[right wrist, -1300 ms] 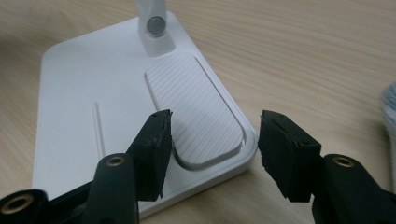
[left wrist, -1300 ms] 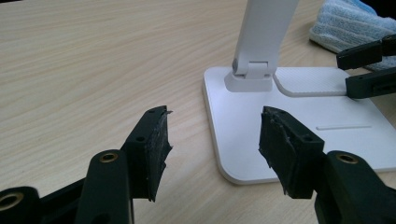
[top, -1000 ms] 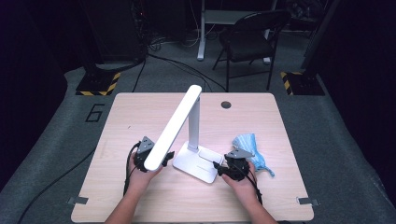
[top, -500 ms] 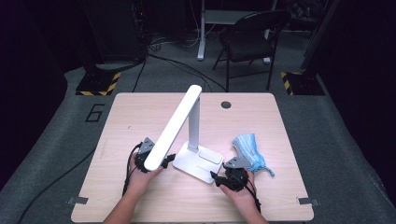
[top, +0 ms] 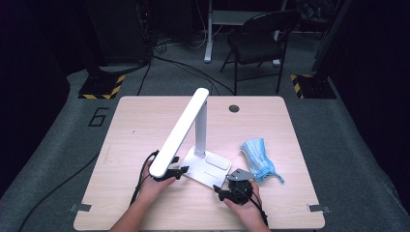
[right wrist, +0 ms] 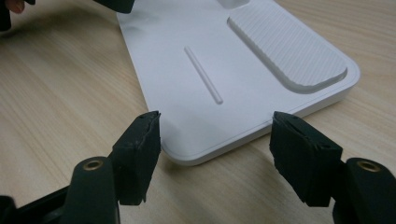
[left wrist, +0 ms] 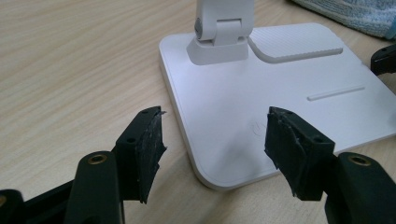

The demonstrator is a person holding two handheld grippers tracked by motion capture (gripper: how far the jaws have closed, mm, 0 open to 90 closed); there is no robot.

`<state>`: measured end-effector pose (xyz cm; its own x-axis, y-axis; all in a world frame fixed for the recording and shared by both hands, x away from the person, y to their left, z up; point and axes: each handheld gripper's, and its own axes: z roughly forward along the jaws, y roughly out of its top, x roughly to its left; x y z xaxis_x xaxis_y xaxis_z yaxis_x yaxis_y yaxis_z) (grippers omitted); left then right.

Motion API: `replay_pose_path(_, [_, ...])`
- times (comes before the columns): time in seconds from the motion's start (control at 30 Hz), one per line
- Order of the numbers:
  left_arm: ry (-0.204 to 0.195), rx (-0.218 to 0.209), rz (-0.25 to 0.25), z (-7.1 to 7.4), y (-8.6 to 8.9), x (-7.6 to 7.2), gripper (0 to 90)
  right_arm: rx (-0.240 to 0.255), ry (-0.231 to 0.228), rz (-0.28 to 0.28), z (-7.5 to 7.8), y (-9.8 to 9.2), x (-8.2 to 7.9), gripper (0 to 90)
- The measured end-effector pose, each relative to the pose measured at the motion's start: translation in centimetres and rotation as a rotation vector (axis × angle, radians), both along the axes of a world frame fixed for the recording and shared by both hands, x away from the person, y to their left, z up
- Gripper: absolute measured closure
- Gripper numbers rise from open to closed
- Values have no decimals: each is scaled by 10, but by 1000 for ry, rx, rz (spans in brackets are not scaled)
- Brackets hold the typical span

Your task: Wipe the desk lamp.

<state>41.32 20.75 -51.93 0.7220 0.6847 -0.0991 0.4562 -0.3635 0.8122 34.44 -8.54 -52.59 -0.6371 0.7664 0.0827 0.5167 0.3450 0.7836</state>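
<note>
Pale wooden counter point(top: 145, 125), holding white desk lamp point(top: 205, 164) mid-surface, blue cloth point(top: 258, 157) beside: left hand-held gripper point(left wrist: 212, 140) and right hand-held gripper point(right wrist: 215, 140) both spread, flanking base corners; approach step, closing on base probably next.

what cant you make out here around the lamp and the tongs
- Left tongs, high view: the lamp head covers most of them.
- Lamp base, left gripper view: post cut off by the top edge.
- Blue cloth, high view: too small to identify.
</note>
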Motion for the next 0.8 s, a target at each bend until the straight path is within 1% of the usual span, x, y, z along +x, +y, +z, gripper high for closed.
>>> replay_pose_path(0.03, [8, -8, -2, -1, -2, -1, 369, -10, 6, -4, -1, 1, -1, 329])
replay_pose_path(0.1, [17, -10, -8, -3, -5, -2, 369, -20, -2, -1, -1, 2, 0, 319])
replay_pose_path(0.17, [23, 1, -21, -5, -6, -1, 369, -17, -5, 3, -1, 1, 1, 307])
replay_pose_path(0.2, [35, -2, -26, -6, -7, -1, 369, -17, -10, 4, -2, 1, 2, 307])
replay_pose_path(0.23, [35, 0, -33, -6, -8, -1, 361, -10, -13, -1, -2, 1, 3, 307])
replay_pose_path(0.27, [31, -1, -30, -7, -8, -1, 359, -9, -3, 1, -2, 1, 3, 307])
replay_pose_path(0.3, [37, -1, -29, -6, -9, -2, 353, -12, -2, 0, -1, 1, 3, 308])
replay_pose_path(0.4, [37, -3, -26, -6, -9, -3, 348, -13, -3, 12, -1, -1, 6, 308])
replay_pose_path(0.43, [47, 2, -30, -6, -9, -3, 348, -6, 6, 9, -1, -1, 6, 310])
replay_pose_path(0.47, [30, 0, -25, -6, -9, -4, 348, -13, -7, 15, -2, -2, 8, 315])
replay_pose_path(0.5, [29, 9, -32, -6, -8, -4, 349, -3, -3, 12, -2, -2, 9, 321])
replay_pose_path(0.53, [33, 3, -37, -6, -8, -5, 349, -5, -1, 10, -2, -3, 10, 328])
replay_pose_path(0.57, [48, -8, -33, -7, -9, -6, 349, -4, 0, 5, -2, -3, 11, 339])
replay_pose_path(0.6, [50, -7, -30, -7, -9, -6, 350, -2, 2, 5, -2, -4, 12, 344])
replay_pose_path(0.63, [56, -18, -15, -7, -10, -8, 350, -7, -4, 5, -2, -5, 13, 351])
replay_pose_path(0.67, [45, 7, -24, -7, -10, -8, 354, -4, -1, 0, -1, -5, 14, 355])
replay_pose_path(0.7, [24, 34, -42, -6, -9, -7, 355, -10, -13, 6, -1, -6, 16, 360])
replay_pose_path(0.73, [32, 23, -25, -8, -11, -9, 356, -11, -14, 8, -1, -6, 17, 365])
replay_pose_path(0.77, [27, 44, -38, -7, -10, -9, 357, -11, -18, 3, -1, -6, 18, 371])
replay_pose_path(0.8, [28, 31, -14, -8, -12, -11, 363, -13, -16, 0, -1, -6, 19, 377])
